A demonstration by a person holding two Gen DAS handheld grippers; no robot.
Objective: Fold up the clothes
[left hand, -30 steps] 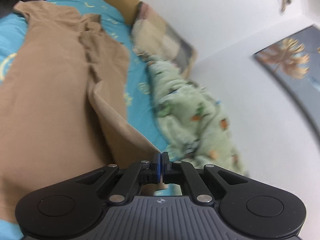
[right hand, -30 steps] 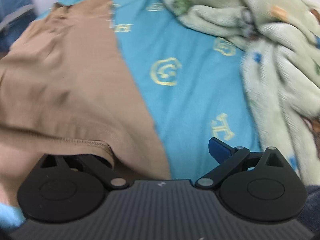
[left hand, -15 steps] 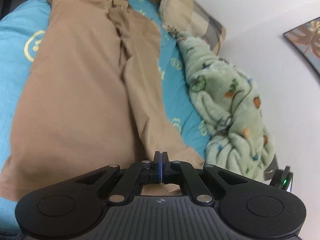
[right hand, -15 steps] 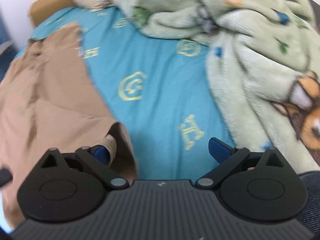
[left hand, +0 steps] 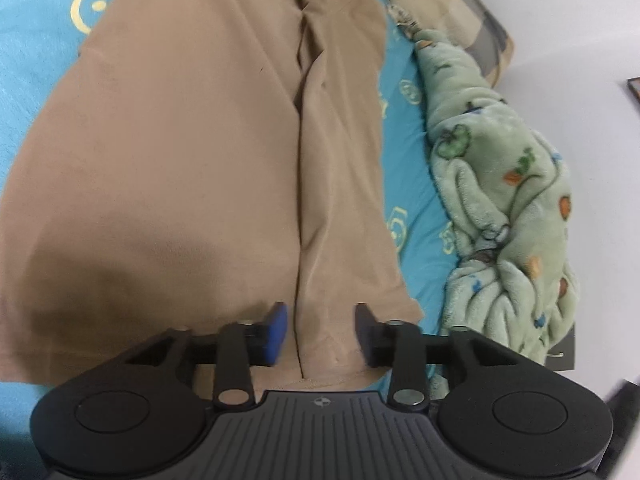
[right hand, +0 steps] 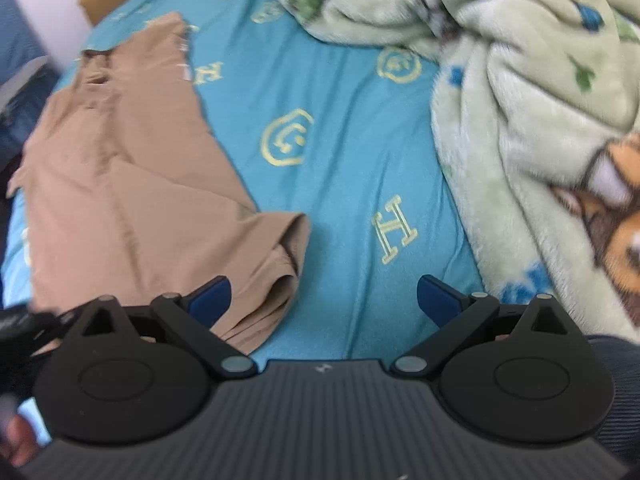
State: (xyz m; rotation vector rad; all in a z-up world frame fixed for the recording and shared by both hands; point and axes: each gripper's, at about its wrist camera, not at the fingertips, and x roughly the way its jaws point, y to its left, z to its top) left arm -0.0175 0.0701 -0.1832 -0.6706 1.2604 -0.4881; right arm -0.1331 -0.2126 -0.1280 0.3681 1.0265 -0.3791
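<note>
A tan garment (left hand: 180,152) lies spread on the blue bedsheet (left hand: 32,20), with a strip along its right side folded inward over the body. My left gripper (left hand: 320,332) hovers over the near hem; its jaws are opening and the fabric lies loose beneath the gap, not pinched. In the right wrist view the same tan garment (right hand: 132,184) lies at the left with its near corner bunched up. My right gripper (right hand: 324,300) stands wide open over the bare sheet (right hand: 340,200) beside that corner, holding nothing.
A pale green fleece blanket (left hand: 508,208) with printed figures is heaped along the bed's right side and fills the right of the right wrist view (right hand: 540,120). A checked pillow (left hand: 464,12) lies by the white wall. A hand (right hand: 16,444) shows at the lower left.
My left gripper came down to the bed and opened, letting go of the garment's folded edge, which now lies flat. My right gripper drew away to the right, off the garment's corner.
</note>
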